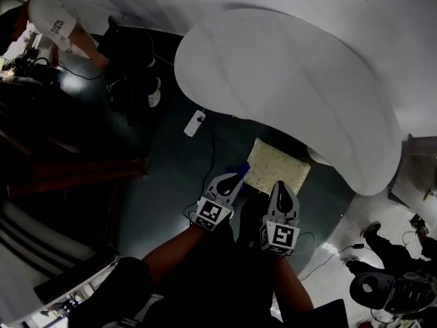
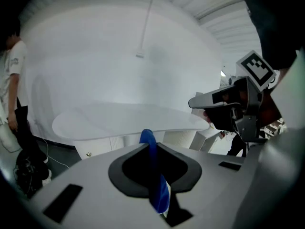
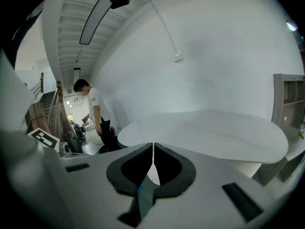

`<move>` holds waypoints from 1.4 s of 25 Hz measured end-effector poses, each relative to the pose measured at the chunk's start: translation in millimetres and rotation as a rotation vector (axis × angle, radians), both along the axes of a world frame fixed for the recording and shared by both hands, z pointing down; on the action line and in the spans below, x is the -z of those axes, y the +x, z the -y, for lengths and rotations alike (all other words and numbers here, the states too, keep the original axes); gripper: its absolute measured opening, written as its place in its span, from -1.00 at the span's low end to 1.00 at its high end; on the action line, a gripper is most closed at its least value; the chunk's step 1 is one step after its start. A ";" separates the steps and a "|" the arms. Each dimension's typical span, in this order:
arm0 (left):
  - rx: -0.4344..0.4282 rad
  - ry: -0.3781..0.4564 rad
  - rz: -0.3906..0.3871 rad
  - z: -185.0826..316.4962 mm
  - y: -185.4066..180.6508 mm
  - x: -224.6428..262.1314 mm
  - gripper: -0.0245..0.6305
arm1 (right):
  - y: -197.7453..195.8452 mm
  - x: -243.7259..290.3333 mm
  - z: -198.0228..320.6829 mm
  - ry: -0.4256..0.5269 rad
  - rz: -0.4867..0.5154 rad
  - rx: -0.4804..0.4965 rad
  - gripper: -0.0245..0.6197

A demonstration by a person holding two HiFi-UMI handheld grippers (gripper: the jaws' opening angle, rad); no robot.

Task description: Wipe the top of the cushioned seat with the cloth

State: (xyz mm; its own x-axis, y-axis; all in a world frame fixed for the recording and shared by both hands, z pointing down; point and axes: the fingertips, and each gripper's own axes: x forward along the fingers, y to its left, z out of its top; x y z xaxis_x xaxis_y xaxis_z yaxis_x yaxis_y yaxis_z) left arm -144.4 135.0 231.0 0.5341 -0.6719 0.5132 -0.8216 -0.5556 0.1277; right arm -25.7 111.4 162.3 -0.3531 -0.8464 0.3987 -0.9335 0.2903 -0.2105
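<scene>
Blue cloth [image 1: 239, 171] shows at the tip of your left gripper [image 1: 231, 182] in the head view, just beside the near left corner of the cushioned seat [image 1: 278, 164]. The seat stands on the dark floor [image 1: 171, 183], partly under the edge of the white table [image 1: 287, 80]. The tip of your right gripper [image 1: 283, 191] overlaps the seat's near edge. In the left gripper view the jaws are closed on the cloth, which stands between them as a narrow upright fold, and the right gripper is at the right side. In the right gripper view the two jaws are pressed together with only a thin slit between them; behind them lies the table, and a person [image 3: 93, 109] stands far at the left.
</scene>
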 end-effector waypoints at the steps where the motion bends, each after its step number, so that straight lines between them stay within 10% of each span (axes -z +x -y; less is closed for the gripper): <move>1: 0.000 0.011 0.012 10.3 2.8 -12.8 -0.77 | -1.3 -11.2 7.8 0.004 0.010 0.007 -0.80; 7: 0.084 -0.021 0.031 44.0 -13.4 -90.5 -0.77 | -29.2 -72.0 24.4 0.006 0.069 0.139 -0.80; 28: -0.015 -0.050 0.184 112.4 14.1 -309.3 -0.77 | 11.9 -262.5 80.2 -0.144 0.040 0.026 -0.80; 35: 0.138 -0.134 0.290 115.9 -26.4 -367.6 -0.77 | 50.4 -289.1 77.2 -0.167 -0.014 0.003 -0.80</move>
State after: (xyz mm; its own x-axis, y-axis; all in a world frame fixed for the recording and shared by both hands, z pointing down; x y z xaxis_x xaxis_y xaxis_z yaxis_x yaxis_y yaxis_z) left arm -170.8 19.1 598.6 0.2619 -0.6438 0.7190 -0.9005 -0.4309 -0.0578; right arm 24.7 34.2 451.4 -0.3488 -0.7672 0.5382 -0.9359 0.2550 -0.2431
